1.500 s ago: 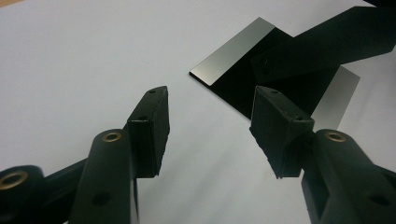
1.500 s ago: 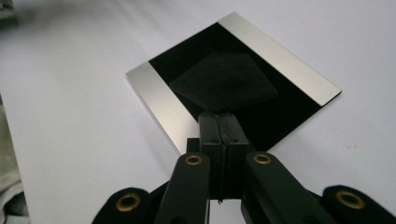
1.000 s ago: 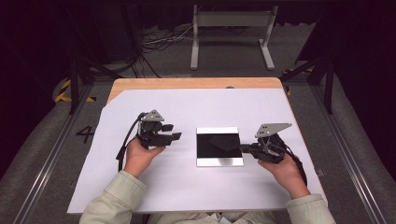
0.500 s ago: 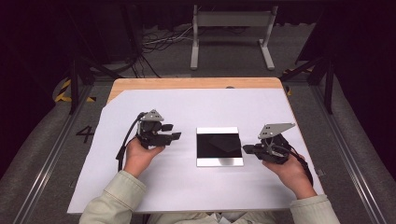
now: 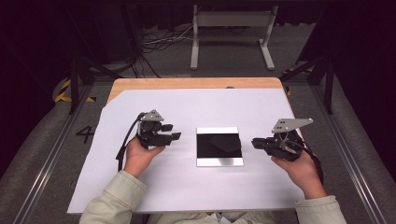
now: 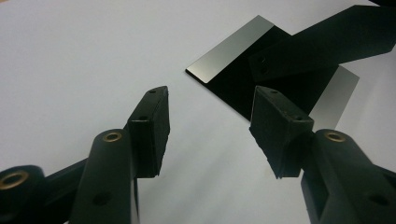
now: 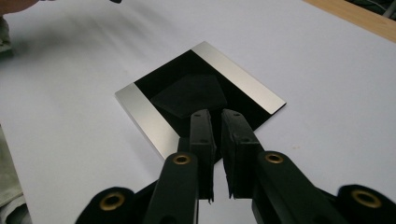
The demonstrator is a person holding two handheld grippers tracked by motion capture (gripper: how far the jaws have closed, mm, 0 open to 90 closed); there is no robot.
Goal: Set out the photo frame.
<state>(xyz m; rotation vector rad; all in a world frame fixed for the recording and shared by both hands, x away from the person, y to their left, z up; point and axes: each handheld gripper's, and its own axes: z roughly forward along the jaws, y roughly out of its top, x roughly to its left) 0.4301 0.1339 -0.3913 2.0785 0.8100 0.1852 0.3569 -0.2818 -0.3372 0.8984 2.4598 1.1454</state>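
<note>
1. The plate [image 5: 219,146] lies flat in the middle of the white sheet [image 5: 187,107] on the table [image 5: 187,83], square to the person, with nothing pressing on it.
2. It is glossy black across the centre, with a silvery band along two opposite edges; a darker, matte patch [image 5: 225,142] sits on the black part.
3. The left tool [image 5: 175,136] sits left of the plate, near it but apart, tips pointing at it.
4. Its jaws stand wide with only bare sheet between them; in the left gripper view the plate [image 6: 261,74] lies beyond the tips.
5. The right tool [image 5: 255,142] is just off the plate's right edge, pointing back at it, held in the person's right hand [image 5: 301,170].
6. Its jaws have just been opening and now show a narrow slit with nothing in it; in the right gripper view the tips [image 7: 217,122] hover over the plate's near edge [image 7: 201,100].
</note>
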